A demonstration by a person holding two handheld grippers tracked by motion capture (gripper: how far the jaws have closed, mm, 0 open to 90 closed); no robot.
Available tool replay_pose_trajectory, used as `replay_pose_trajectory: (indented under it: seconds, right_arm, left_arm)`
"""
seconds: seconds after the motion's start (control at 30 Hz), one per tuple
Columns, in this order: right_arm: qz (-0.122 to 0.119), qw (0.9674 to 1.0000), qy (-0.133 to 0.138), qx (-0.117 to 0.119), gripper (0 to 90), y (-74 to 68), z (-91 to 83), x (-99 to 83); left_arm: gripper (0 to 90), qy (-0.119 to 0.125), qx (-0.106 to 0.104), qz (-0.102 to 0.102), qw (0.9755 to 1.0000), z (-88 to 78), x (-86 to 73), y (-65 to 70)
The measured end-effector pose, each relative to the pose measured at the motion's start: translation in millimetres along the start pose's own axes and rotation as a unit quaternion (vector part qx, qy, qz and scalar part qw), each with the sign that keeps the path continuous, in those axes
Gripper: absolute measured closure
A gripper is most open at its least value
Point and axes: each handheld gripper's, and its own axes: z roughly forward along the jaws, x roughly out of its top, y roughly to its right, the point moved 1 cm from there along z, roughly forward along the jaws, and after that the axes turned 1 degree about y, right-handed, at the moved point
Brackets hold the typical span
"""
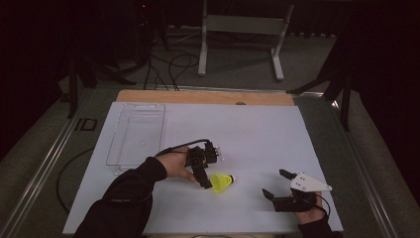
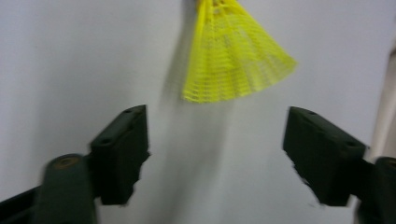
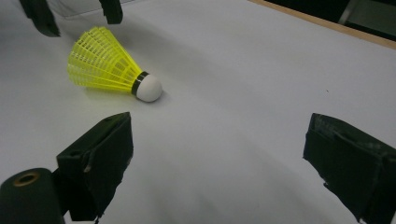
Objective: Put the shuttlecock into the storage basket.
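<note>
Right gripper (image 1: 275, 184): near right on white counter (image 1: 257, 134), jaws wide apart, empty, hand resting low. Left gripper (image 1: 210, 171): jaws apart, reaching down beside yellow shuttlecock (image 1: 221, 182), not touching; shuttlecock lies on its side, centre-near.

Bare table (image 1: 257, 134) around shuttlecock (image 1: 221, 182); clear tray (image 1: 136, 133) far-left, well apart.

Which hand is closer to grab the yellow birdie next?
Probably the left. The left gripper sits right beside the yellow shuttlecock, jaws apart, its skirt just ahead. The right gripper waits open, farther off on the white table.
</note>
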Motion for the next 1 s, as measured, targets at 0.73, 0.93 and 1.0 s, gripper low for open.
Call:
replay_pose_trajectory:
  seconds: [0.73, 0.93, 1.0]
  right_arm:
    - [-0.001, 1.0000, -0.004, 0.002, 8.5, 0.5, 0.9, -0.9]
    - [-0.001, 1.0000, -0.004, 0.003, 8.5, 0.7, 1.0, -0.9]
    - [-0.001, 1.0000, -0.005, 0.003, 8.5, 0.7, 0.9, -0.9]
  left_arm:
    - [54.9, -0.021, -0.017, 0.005, 0.9996, 25.1, 21.7, -7.2]
    - [63.4, -0.032, -0.025, 0.011, 0.9991, 28.4, 26.1, -5.6]
    - [66.7, -0.038, -0.027, 0.012, 0.9988, 29.6, 26.7, -5.1]
